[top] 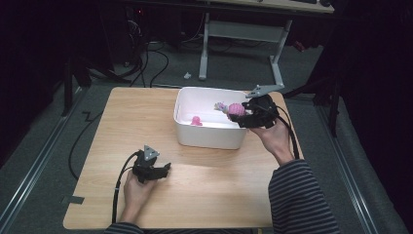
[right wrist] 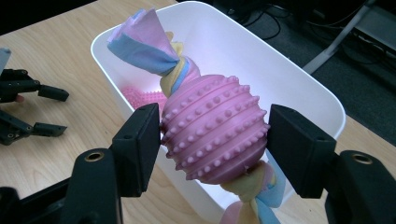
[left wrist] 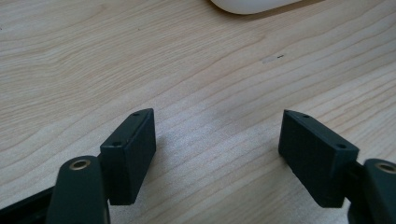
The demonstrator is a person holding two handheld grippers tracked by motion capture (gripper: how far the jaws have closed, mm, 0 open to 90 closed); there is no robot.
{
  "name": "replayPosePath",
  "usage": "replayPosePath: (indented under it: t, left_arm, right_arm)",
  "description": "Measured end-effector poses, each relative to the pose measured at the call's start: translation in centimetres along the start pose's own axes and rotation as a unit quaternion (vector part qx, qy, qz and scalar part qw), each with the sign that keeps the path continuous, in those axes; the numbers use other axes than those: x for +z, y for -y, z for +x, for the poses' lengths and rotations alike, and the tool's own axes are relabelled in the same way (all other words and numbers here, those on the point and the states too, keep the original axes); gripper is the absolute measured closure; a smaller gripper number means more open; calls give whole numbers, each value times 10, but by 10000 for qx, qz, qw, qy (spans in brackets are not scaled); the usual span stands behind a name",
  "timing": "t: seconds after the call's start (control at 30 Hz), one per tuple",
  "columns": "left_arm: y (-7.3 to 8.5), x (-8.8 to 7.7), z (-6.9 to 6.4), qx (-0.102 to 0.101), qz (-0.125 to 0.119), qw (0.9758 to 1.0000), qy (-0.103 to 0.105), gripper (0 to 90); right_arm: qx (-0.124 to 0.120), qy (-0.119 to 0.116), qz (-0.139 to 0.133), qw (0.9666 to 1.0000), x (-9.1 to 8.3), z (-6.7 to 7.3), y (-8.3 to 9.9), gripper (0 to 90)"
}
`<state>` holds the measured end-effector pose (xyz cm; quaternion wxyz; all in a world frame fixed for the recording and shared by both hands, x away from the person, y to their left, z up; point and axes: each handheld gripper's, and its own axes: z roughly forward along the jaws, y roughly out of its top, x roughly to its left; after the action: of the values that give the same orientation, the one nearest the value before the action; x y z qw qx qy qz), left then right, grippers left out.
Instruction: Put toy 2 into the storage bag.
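At seven o'clock on the table, my left gripper rests wide and empty. Over the white bin, at two o'clock, my right gripper clamps the pink studded ball; I'd centre it before loosening.

My right gripper covers both flanks of the pink ball, and the frame's bottom edge cuts its cloth tail. The second pink toy sits mostly hidden behind it. From above, that toy is too small to identify.
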<state>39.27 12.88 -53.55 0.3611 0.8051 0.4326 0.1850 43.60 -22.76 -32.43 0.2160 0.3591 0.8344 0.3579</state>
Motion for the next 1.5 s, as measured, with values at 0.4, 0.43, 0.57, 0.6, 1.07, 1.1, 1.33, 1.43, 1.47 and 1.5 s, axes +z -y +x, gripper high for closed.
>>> replayPosePath:
  t: [0.4,0.43,0.57,0.6,1.07,1.1,1.33,1.43,1.47,1.5]
  left_arm:
    - [0,0,0,-2,-7,10000,-7,277]
    - [0,0,0,-3,-6,10000,-7,277]
    - [0,0,0,0,-5,10000,-6,276]
    - [0,0,0,-1,-5,10000,-4,276]
    - [0,0,0,17,-2,10000,8,272]
    - [0,0,0,18,0,10000,7,272]
    - [0,0,0,15,-4,10000,8,272]
    - [0,0,0,12,-7,10000,7,271]
    - [0,0,0,13,-6,10000,8,271]
    - [0,0,0,10,-7,10000,8,272]
  right_arm:
    - [-81,-143,310,9994,41,5,-14,358]
    - [-75,-176,341,9992,44,5,-14,358]
    - [-152,-286,499,9982,55,7,-13,353]
    - [-181,-327,537,9979,57,8,-13,351]
    - [188,-193,-46,9996,24,6,24,321]
    - [239,-170,-84,9995,19,5,31,326]
    - [605,58,-282,9978,-11,-5,79,347]
    - [786,218,-300,9962,-17,-9,102,350]
    - [858,251,-315,9955,-18,-10,111,350]
    - [952,271,-342,9945,-18,-11,120,352]
